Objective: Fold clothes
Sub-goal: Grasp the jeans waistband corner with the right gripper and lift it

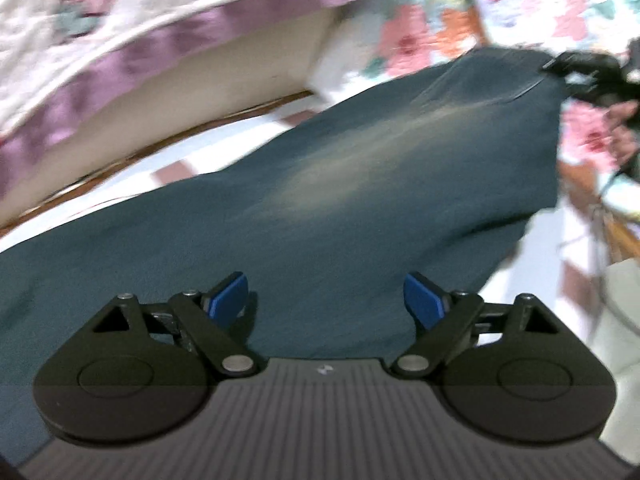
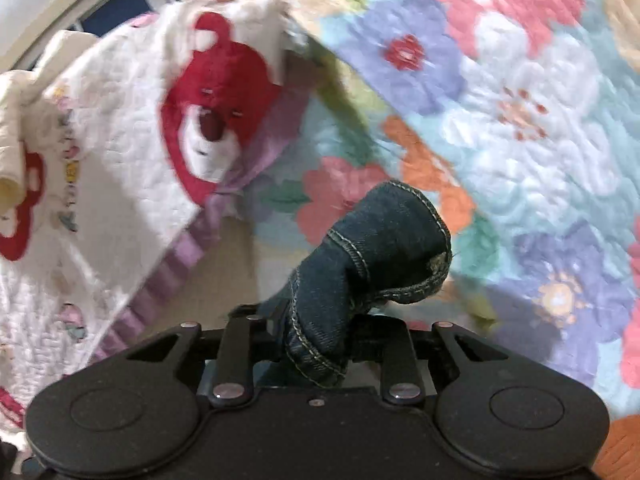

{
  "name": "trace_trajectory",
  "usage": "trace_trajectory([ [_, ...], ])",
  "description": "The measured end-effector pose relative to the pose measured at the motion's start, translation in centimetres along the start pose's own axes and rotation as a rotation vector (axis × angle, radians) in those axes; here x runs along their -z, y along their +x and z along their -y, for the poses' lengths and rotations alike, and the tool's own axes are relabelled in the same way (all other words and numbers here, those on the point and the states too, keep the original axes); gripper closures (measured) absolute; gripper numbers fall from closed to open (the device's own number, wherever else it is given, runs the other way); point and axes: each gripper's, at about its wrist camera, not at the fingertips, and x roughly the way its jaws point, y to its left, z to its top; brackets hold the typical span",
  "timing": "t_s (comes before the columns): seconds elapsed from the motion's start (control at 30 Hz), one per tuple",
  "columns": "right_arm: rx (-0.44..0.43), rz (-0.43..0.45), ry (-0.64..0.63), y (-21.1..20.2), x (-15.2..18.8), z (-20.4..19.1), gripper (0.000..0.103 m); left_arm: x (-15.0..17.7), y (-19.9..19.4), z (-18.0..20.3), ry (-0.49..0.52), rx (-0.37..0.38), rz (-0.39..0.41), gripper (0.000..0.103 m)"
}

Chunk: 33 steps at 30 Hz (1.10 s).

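Note:
Dark blue jeans (image 1: pixel 320 184) lie spread across the surface in the left wrist view, running from near my left gripper up to the far right. My left gripper (image 1: pixel 326 300) is open, its blue pads (image 1: pixel 228 298) wide apart just above the denim. My right gripper (image 1: pixel 592 76) shows at the far right edge, holding the far end of the jeans. In the right wrist view my right gripper (image 2: pixel 320 336) is shut on a bunched, stitched fold of the jeans (image 2: pixel 372 256), lifted clear of the bedding.
A floral quilt (image 2: pixel 500 100) fills the right side. A white quilt with a red bear (image 2: pixel 208 120) and purple border (image 1: pixel 160 52) hangs at the left. A white and brown checked sheet (image 1: pixel 172 168) lies under the jeans.

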Motion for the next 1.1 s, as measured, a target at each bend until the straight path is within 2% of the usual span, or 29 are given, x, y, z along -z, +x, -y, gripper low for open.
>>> trace_trajectory([
  [0.1,0.021,-0.034,0.029,0.6,0.6,0.4,0.074,-1.0,3.2,0.9,-0.047,0.101,-0.040,0.018],
  [0.2,0.009,-0.014,0.033,0.3,0.3,-0.1,0.075,-1.4,6.1,2.2,-0.099,0.173,-0.094,0.016],
  [0.3,-0.005,-0.004,0.008,0.0,-0.7,-1.2,0.075,-2.0,6.7,4.2,-0.057,0.214,-0.101,0.016],
  [0.37,-0.009,0.011,0.000,-0.8,-1.7,-1.7,0.076,-2.6,7.0,5.2,-0.067,0.245,-0.105,0.016],
  [0.47,0.011,0.051,0.022,-3.6,-3.6,-1.3,0.080,-3.7,7.5,6.2,-0.134,0.330,-0.118,0.016],
  [0.5,0.018,0.064,0.029,-4.5,-4.3,-1.2,0.080,-4.1,7.6,6.9,-0.175,0.381,-0.113,0.016],
  [0.6,0.107,0.098,0.008,-8.0,-6.1,0.6,0.080,-4.1,8.1,10.1,-0.240,0.547,-0.102,0.016],
  [0.67,0.185,0.092,-0.039,-9.5,-6.6,2.1,0.080,-3.6,8.4,12.4,-0.215,0.587,-0.139,0.016],
  [0.77,0.270,0.039,-0.033,-10.5,-5.6,4.5,0.080,-2.3,7.5,11.9,-0.286,0.571,-0.152,0.016],
  [0.83,0.279,0.026,-0.048,-10.8,-4.5,5.0,0.080,-1.8,6.0,9.9,-0.305,0.503,-0.115,0.018],
  [0.93,0.261,0.041,-0.039,-10.9,-3.9,4.4,0.080,-1.1,3.3,5.3,-0.346,0.343,-0.044,0.018],
  [1.1,0.181,0.041,-0.083,-9.5,-4.9,0.9,0.079,1.1,-1.3,-3.9,-0.476,0.011,0.042,0.017],
])
